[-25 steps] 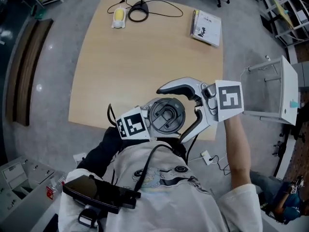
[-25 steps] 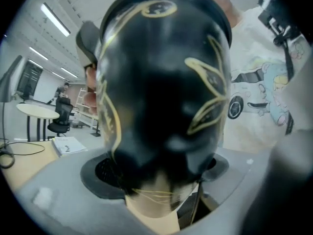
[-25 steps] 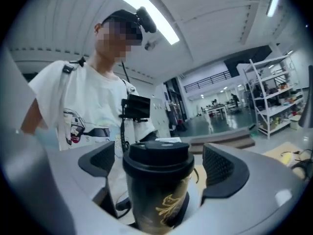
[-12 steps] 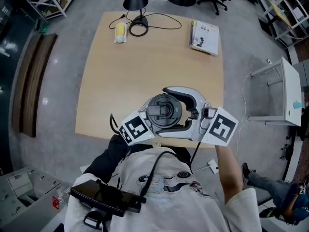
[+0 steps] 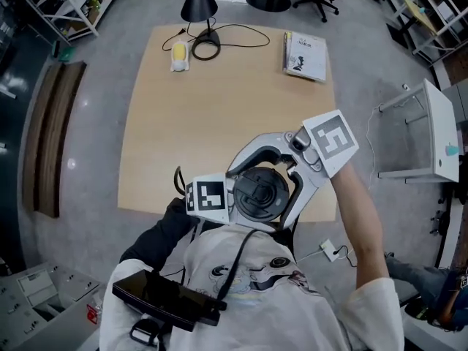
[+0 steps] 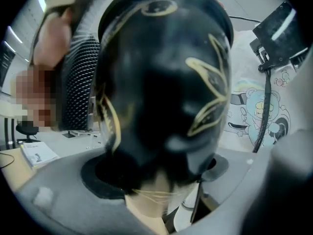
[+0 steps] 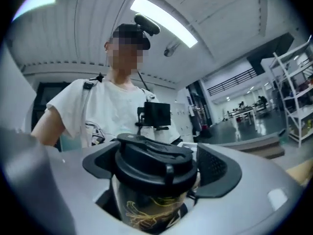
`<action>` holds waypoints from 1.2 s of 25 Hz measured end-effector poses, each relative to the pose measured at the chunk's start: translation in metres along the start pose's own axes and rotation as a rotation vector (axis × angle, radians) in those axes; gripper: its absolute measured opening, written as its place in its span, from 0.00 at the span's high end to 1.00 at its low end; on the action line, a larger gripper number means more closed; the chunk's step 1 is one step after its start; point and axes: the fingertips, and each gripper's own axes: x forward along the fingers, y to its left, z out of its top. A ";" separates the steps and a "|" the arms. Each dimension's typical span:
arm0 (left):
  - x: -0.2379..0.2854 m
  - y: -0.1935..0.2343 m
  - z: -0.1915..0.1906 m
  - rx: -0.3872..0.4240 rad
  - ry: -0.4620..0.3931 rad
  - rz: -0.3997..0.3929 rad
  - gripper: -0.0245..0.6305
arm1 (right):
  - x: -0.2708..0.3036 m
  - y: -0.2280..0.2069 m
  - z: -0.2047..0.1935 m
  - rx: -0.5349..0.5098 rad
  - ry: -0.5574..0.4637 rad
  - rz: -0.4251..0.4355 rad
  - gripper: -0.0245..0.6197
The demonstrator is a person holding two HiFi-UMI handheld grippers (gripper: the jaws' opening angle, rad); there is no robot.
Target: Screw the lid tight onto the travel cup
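At the near edge of a wooden counter (image 5: 219, 86) in a grey-floored workshop, the left gripper's (image 6: 166, 185) fingers pinch the travel cup (image 6: 161, 82), which is black with gold line-drawn leaves. The right gripper's (image 7: 159, 168) fingers are opening around the black lid (image 7: 151, 153). They should re-clamp squarely before twisting, with the cup kept steady.

Your travel cup (image 6: 161, 82) was black with thin gold leaf lines on its side. It stood upright, held up close in front of you. The round black lid (image 5: 257, 194) sat flat on top of it, with a flip flap across the middle.
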 end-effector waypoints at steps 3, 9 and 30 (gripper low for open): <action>0.001 0.009 -0.001 -0.013 -0.008 0.038 0.36 | -0.003 0.000 0.002 -0.015 -0.036 -0.055 0.23; -0.047 0.075 -0.021 -0.062 0.042 0.439 0.36 | -0.028 -0.070 -0.013 -0.120 0.064 -0.811 0.23; -0.059 0.080 -0.022 -0.004 0.102 0.515 0.36 | -0.025 -0.069 -0.002 -0.105 -0.056 -0.830 0.23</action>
